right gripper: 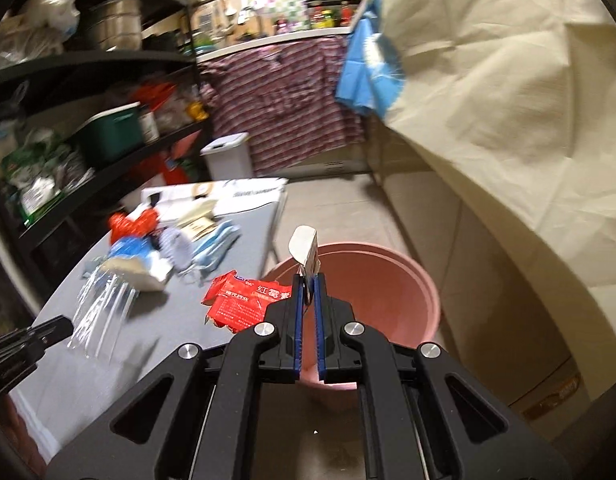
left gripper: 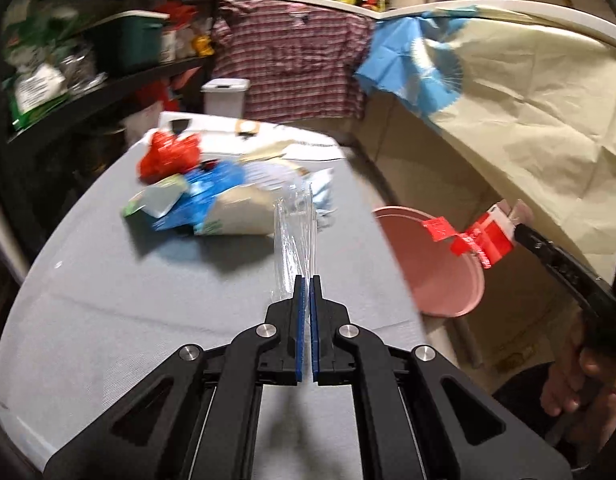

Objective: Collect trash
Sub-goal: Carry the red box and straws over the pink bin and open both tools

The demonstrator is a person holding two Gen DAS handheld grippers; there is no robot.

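- Left gripper (left gripper: pixel 310 280): jaws clamped on a clear plastic wrapper (left gripper: pixel 295 232), held above the bench (left gripper: pixel 107 304).
- Right gripper (right gripper: pixel 308 280): jaws clamped on a flattened red carton (right gripper: pixel 239 300), over the pink bucket (right gripper: pixel 408 280) rim.
- Remaining trash pile (left gripper: pixel 195 196) lies on the bench, beyond the wrapper.

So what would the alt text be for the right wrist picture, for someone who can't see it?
The right gripper, shut on a torn red carton, holds it over a pink bucket beside a grey table. More trash lies piled on the table, and the left gripper holds clear plastic wrap.
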